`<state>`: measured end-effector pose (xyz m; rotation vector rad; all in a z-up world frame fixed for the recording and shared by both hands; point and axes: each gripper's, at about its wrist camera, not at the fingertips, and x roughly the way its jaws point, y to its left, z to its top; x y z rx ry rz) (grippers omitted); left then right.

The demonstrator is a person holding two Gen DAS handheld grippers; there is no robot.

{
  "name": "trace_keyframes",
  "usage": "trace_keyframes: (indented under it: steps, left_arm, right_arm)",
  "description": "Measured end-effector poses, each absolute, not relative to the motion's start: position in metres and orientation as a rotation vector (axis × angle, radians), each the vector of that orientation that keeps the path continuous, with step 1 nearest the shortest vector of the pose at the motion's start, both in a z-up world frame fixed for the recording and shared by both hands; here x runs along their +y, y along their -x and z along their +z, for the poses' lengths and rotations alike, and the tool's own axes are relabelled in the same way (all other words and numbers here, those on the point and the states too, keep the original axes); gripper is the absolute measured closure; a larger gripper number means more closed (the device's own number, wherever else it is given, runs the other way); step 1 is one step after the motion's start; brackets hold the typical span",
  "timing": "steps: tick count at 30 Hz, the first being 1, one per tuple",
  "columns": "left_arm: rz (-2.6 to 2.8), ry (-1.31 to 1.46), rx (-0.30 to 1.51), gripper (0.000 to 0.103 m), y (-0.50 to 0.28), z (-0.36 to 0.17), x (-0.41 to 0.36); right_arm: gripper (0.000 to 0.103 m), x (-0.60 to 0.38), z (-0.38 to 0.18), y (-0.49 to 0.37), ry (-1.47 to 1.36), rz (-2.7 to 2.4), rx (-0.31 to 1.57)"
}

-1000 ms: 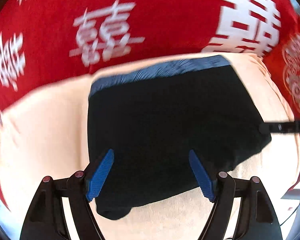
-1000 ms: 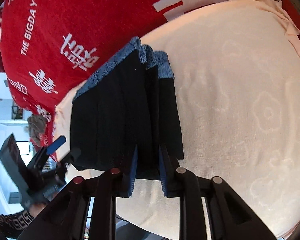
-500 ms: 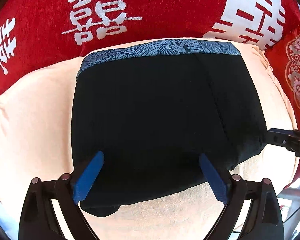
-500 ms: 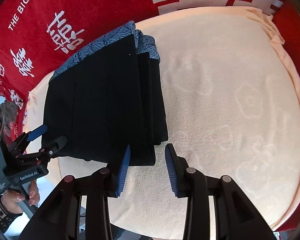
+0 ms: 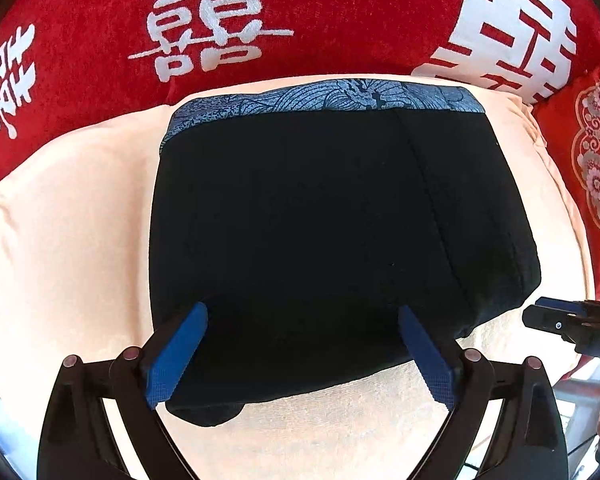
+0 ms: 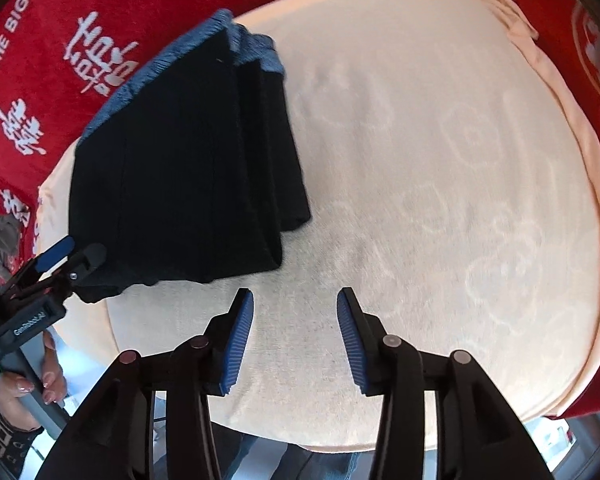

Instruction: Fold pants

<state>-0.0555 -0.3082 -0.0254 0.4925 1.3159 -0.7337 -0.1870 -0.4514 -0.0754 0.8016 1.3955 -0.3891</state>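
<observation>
The black pants (image 5: 320, 232) lie folded into a compact stack on a cream cloth (image 5: 60, 240), with a blue patterned waistband (image 5: 340, 96) at the far edge. They also show in the right wrist view (image 6: 188, 168), with layered folds on the right side. My left gripper (image 5: 300, 344) is open and empty, its blue fingers over the near edge of the stack. My right gripper (image 6: 294, 332) is open and empty, over bare cloth just right of the stack's near corner. It also shows in the left wrist view (image 5: 548, 316).
A red cover with white characters (image 5: 220, 32) rises behind the cream cloth (image 6: 440, 160). A red cushion with a floral pattern (image 5: 596, 152) sits at the right. The cloth's front edge (image 6: 300, 440) drops off near me.
My right gripper has let go of the pants, opened wide and pulled back to the right onto bare cloth. My left gripper has opened a little wider.
</observation>
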Motion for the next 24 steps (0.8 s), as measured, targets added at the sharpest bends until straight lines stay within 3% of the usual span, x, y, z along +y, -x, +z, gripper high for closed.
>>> trace_keyframes:
  steps: [5,24]
  left_arm:
    - [-0.727,-0.493,1.305,0.007,0.056,-0.021,-0.307]
    - [-0.682,-0.456,1.313,0.007,0.026,-0.013,-0.29]
  right_arm:
    - [0.049,-0.451,-0.077,0.194,-0.838,-0.408,1.392]
    - [0.042,-0.466,-0.067,0.187,-0.86,-0.421,1.304]
